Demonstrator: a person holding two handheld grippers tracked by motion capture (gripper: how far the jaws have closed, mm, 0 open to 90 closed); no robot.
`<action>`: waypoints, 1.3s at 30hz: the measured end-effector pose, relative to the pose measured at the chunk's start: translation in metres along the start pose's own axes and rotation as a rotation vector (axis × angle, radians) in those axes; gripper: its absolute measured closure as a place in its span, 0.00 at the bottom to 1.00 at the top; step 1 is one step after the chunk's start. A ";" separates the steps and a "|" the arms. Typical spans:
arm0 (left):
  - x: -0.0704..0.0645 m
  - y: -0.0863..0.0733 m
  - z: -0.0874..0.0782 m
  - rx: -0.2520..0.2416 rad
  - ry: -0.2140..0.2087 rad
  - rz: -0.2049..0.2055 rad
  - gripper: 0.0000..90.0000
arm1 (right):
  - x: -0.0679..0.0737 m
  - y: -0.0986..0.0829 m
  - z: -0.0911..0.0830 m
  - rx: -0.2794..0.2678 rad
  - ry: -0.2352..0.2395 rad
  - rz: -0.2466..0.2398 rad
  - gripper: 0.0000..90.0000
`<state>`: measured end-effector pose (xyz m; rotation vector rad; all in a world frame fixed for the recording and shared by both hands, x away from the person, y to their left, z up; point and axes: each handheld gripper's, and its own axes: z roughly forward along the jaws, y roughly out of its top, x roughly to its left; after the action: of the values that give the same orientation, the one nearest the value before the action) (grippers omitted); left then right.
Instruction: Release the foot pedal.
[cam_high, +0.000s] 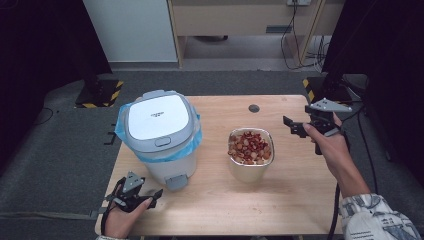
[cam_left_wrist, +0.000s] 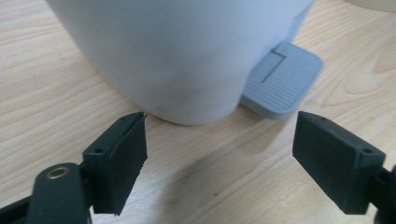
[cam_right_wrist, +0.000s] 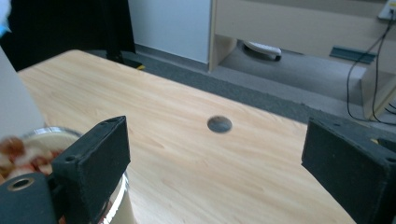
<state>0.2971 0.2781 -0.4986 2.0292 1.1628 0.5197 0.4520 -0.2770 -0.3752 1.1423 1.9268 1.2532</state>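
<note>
A white pedal bin (cam_high: 161, 137) with a grey-rimmed shut lid and a blue liner stands on the left of the wooden table (cam_high: 295, 190). Its grey foot pedal (cam_high: 176, 181) (cam_left_wrist: 282, 81) points toward the front edge. My left gripper (cam_high: 150, 196) (cam_left_wrist: 219, 161) is open near the table's front left, just before the bin's base (cam_left_wrist: 187, 65), left of the pedal. A metal bowl (cam_high: 251, 155) (cam_right_wrist: 116, 198) of reddish and tan food scraps sits in the middle. My right gripper (cam_high: 295, 126) (cam_right_wrist: 215, 163) is open, held above the table right of the bowl, with nothing between its jaws.
A round cable hole (cam_high: 254, 108) (cam_right_wrist: 219, 124) is set in the table's far edge. Beyond it is grey carpet, a wooden cabinet (cam_high: 240, 20) and hanging cables (cam_high: 292, 35). Black-and-yellow stand bases (cam_high: 100, 92) flank the table.
</note>
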 end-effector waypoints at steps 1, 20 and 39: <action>0.001 0.000 0.000 -0.005 0.003 -0.008 0.17 | -0.001 -0.006 -0.002 0.011 -0.006 0.003 0.09; 0.024 -0.006 0.010 0.023 0.092 -0.049 0.16 | -0.004 -0.098 0.009 0.160 -0.054 0.095 0.09; 0.046 -0.011 0.026 0.064 0.124 -0.085 0.14 | 0.009 -0.154 0.038 0.342 -0.092 0.109 0.08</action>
<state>0.3315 0.3112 -0.5240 2.0150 1.3494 0.5795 0.4240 -0.2831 -0.5318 1.4658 2.0847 0.9263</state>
